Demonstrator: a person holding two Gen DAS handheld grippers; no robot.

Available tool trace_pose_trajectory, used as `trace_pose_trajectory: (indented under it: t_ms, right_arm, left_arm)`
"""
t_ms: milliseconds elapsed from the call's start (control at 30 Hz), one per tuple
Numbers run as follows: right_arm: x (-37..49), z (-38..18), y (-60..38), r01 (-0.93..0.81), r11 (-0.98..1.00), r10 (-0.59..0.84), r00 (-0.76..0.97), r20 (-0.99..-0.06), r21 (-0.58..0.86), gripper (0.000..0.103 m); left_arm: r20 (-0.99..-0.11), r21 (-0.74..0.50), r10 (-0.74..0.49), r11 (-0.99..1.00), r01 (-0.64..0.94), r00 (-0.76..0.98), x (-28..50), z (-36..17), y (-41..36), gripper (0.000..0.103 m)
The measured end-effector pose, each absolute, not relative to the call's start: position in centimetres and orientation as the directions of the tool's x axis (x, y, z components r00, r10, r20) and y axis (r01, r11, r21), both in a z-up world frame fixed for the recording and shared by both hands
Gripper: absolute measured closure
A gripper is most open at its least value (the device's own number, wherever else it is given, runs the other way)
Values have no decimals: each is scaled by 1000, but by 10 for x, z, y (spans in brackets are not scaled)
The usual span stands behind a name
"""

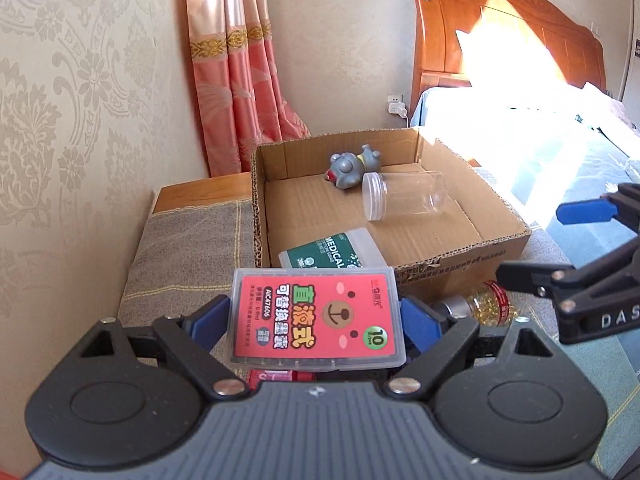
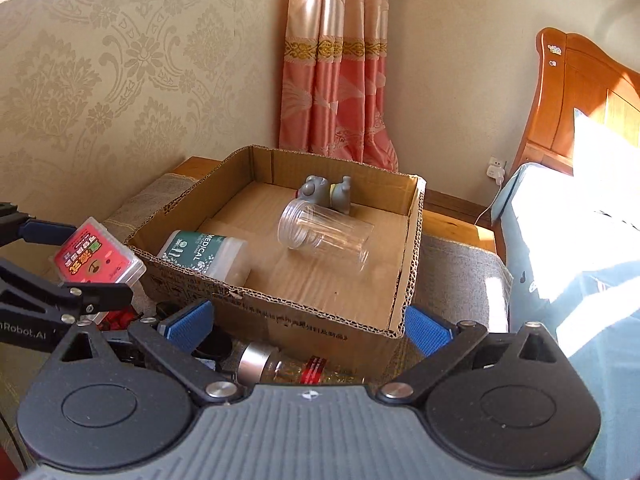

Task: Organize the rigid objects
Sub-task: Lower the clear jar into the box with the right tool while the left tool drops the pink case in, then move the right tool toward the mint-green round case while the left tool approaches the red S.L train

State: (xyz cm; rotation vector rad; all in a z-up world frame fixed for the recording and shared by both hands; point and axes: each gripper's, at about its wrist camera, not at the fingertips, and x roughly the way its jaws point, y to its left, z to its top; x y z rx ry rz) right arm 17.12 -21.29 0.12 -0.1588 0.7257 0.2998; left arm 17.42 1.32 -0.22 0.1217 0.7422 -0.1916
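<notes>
Clamped between the 2 blue pads of the left gripper (image 1: 316,320), a flat clear plastic case with a red bear-face label (image 1: 316,318) is held face up, lifted just short of the near wall of the shallow brown cardboard box (image 1: 460,258). Right gripper (image 2: 308,326) has its jaws spread wide with nothing between them; they have just been opening, and they hover above a small glass bottle of yellow capsules with a silver cap and red band (image 2: 296,366), which lies on its side on the grey checked cloth (image 2: 460,280) against the box's front wall. Inside the box lie 3 things: a white tub with a green label reading MEDICAL (image 2: 204,254) in the near left corner, a clear plastic jar on its side (image 2: 326,236) near the middle, and a grey toy animal figure (image 2: 326,194) just behind the jar toward the back wall. Some small red and black items beside the bottle are too hidden to tell.
</notes>
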Motion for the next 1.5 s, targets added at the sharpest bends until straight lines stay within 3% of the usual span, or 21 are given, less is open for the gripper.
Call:
trace_pose_trajectory:
  t_ms: [467, 700, 933, 1200, 1500]
  right_arm:
    - [141, -9, -241, -237, 972, 169, 710, -683, -6, 0]
    - [141, -15, -254, -211, 977, 163, 706, -689, 15, 0]
    - [141, -15, -255, -207, 978, 173, 708, -685, 33, 0]
    - [132, -16, -252, -218, 975, 193, 706, -681, 49, 0]
    - [121, -28, -249, -236, 970, 209, 692, -691, 57, 0]
  left_arm:
    - [-669, 73, -111, 974, 215, 735, 267, 11, -23, 13]
    - [-666, 95, -41, 986, 139, 744, 306, 9, -29, 11]
    - [-649, 122, -30, 982, 143, 760, 284, 13, -25, 6]
    - [-615, 61, -46, 993, 105, 787, 237, 21, -4, 1]
    - [-649, 42, -35, 996, 82, 760, 188, 4, 10, 1]
